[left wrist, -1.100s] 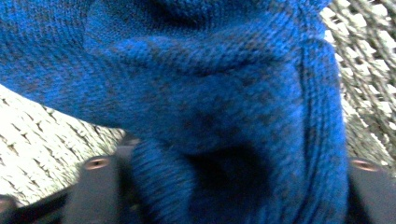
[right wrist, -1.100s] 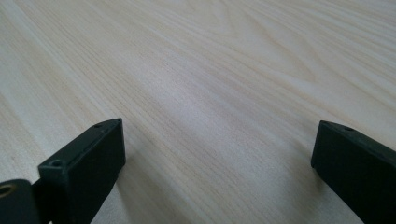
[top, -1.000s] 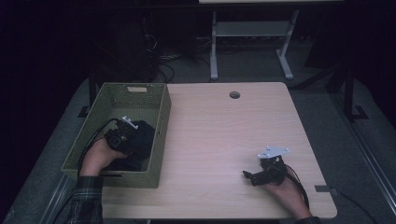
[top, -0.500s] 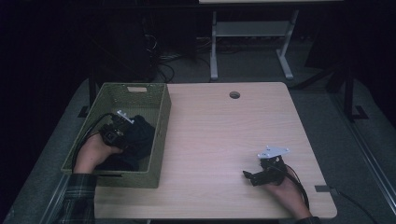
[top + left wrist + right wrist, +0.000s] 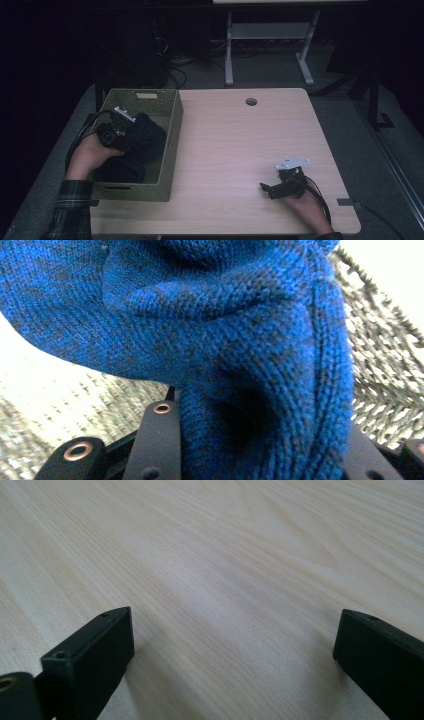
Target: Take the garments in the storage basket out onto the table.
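Knitwear fills the jaws of the left gripper (image 5: 119,134): a blue, ribbed wool garment (image 5: 240,355), bunched in soft folds, is clamped between them after they have just been closing on it. It hangs inside the woven olive basket (image 5: 172,137), a rectangular bin at the desk's (image 5: 240,145) left edge. Near the front right corner, the right gripper (image 5: 272,189) rests with its blocky black jaws wide apart over bare pale woodgrain.

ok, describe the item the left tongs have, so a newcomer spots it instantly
Start at the woven green basket on the table's left edge. Inside it, the left tongs pinch a bunched dark knit garment. Close up it is blue with darker flecks, the one soft thing on the table.
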The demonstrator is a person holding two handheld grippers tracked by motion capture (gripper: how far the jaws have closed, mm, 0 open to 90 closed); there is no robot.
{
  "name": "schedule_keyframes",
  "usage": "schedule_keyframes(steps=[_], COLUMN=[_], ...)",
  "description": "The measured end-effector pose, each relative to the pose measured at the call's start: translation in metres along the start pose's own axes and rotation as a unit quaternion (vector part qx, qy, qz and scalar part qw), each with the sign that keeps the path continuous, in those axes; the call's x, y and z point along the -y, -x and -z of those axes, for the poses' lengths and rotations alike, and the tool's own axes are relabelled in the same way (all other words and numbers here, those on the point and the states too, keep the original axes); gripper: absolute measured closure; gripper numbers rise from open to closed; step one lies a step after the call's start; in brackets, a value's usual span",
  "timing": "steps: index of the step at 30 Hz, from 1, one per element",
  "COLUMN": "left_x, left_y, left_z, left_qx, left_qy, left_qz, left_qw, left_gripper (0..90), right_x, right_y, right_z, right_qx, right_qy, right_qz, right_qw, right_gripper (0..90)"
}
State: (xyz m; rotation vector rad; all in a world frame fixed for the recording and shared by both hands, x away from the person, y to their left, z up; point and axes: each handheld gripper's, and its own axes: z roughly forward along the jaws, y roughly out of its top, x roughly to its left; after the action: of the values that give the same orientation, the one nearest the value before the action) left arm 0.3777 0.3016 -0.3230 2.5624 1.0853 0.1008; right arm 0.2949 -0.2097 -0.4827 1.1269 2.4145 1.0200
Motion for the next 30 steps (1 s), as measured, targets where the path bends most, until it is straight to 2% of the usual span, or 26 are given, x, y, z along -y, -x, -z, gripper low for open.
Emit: schedule_keyframes(steps=[7,13,20,26,30], left_x=[-0.01,-0.02,-0.029,-0.035,-0.037], left_y=[0.001,0.005,0.009,0.013,0.015], left_z=[0.02,0.034,0.049,0.059,0.064], left_qx=[-0.009,-0.008,-0.011,-0.006,0.007], left_qy=[0.008,0.015,0.018,0.022,0.032], left_qz=[-0.009,-0.019,-0.022,-0.021,-0.021], left_qw=[0.9999,0.9997,0.9995,0.9995,0.9992], left_gripper=[64.4,64.4,64.4,64.4,64.4], right_x=[0.0,0.0,0.0,0.0,0.0], right_y=[0.0,0.0,0.0,0.0,0.0], right_z=[0.0,0.0,0.0,0.0,0.0], right_qx=[0.0,0.0,0.0,0.0,0.0], right_qy=[0.0,0.0,0.0,0.0,0.0], right_qz=[0.0,0.0,-0.001,-0.001,-0.001], right_qw=[1.0,1.0,1.0,1.0,1.0], right_gripper=[2.4,2.4,2.4,2.4,2.4])
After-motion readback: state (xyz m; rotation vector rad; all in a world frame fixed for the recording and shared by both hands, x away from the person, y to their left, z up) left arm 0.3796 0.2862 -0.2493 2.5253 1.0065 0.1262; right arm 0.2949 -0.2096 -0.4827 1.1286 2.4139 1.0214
